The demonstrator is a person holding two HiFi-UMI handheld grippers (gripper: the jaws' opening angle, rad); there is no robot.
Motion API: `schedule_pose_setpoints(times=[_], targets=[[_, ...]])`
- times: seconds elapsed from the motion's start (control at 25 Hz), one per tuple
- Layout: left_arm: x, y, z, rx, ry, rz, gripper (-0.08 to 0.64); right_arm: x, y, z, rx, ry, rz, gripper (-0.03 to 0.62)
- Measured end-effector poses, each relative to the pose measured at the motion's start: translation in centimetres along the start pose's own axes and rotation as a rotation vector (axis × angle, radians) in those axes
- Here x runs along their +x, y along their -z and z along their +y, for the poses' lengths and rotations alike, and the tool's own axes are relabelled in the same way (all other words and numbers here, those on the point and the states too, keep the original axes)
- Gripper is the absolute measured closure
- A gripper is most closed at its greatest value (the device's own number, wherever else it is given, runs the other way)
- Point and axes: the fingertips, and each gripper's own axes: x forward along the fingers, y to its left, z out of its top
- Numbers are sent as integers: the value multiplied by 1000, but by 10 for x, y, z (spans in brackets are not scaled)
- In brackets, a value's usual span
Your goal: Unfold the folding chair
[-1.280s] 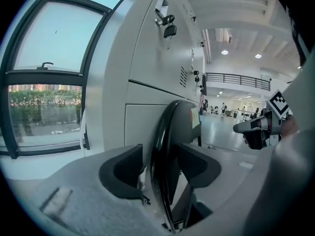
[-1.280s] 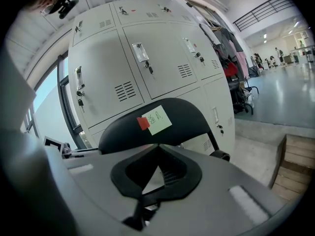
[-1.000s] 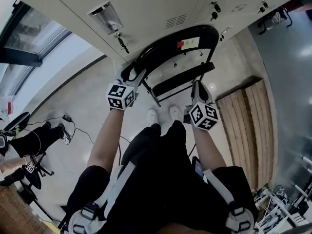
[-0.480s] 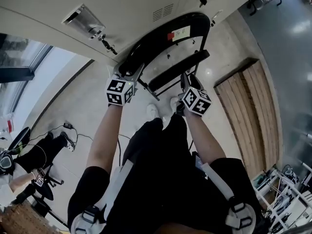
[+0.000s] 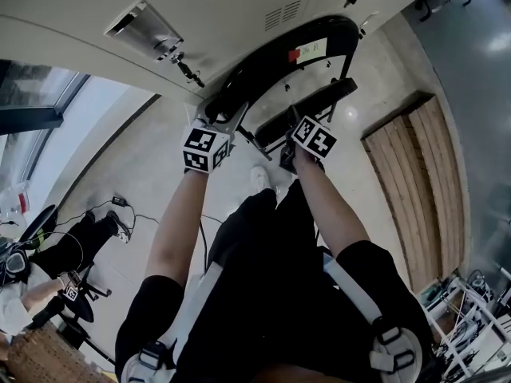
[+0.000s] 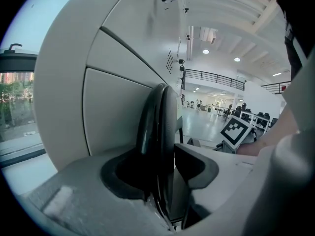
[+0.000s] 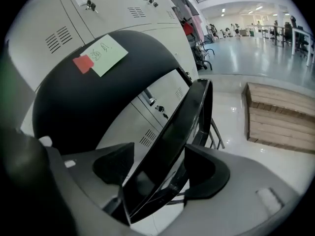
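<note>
Left gripper (image 5: 226,122) is up at the top corner of the folding chair (image 5: 271,62). Its own view has the black backrest rim (image 6: 160,132) standing upright between the pads; the jaws have just been closing and now pinch it. Only that view catches the right gripper's marker cube (image 6: 237,130), off to its right.

Right gripper (image 5: 295,126) sits lower. Its jaws have just been opening and stand wide, the seat's edge (image 7: 182,127) slanting between them with neither pad pressing. Up and to its left, its view alone shows a green note (image 7: 104,55) and red tag (image 7: 83,64) on the backrest (image 7: 74,112). The head view shows the chair folded flat against the lockers (image 5: 239,6), and wooden boards (image 5: 407,182) right of both grippers.
</note>
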Motion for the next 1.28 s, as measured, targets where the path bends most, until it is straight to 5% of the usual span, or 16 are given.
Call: schedule_pose_setpoints(times=[0.44, 1.28], targets=[[-1, -4, 1, 13, -6, -54, 370, 30, 7, -1, 54, 28, 56, 330], [-2, 7, -1, 2, -113, -42, 351, -7, 35, -46, 165, -148, 24, 370]])
